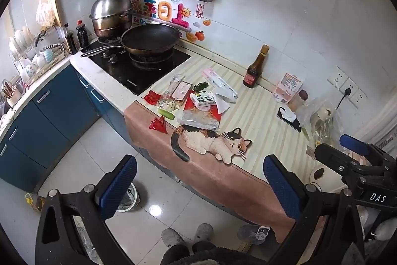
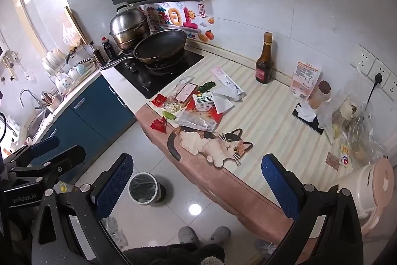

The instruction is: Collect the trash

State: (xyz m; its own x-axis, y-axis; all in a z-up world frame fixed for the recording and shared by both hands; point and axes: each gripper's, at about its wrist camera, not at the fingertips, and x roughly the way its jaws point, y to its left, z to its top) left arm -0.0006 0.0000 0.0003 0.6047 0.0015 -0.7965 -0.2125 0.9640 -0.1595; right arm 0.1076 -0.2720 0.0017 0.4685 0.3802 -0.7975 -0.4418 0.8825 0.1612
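Both the left hand-held gripper (image 1: 198, 186) and right hand-held gripper (image 2: 198, 185) are hovering open, empty; a cat mat (image 1: 213, 140) is lying between them and the trash pile (image 1: 196, 103) on the worktop (image 1: 260, 113).

Glossy floor tiles (image 2: 173, 210), shiny steel pot (image 2: 129, 24)

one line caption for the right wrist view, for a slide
Open right gripper faces trash pile on counter, bin below.

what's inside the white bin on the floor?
The round white trash bin holds a dark liner with some crumpled pale scraps; anything beneath them is hidden.
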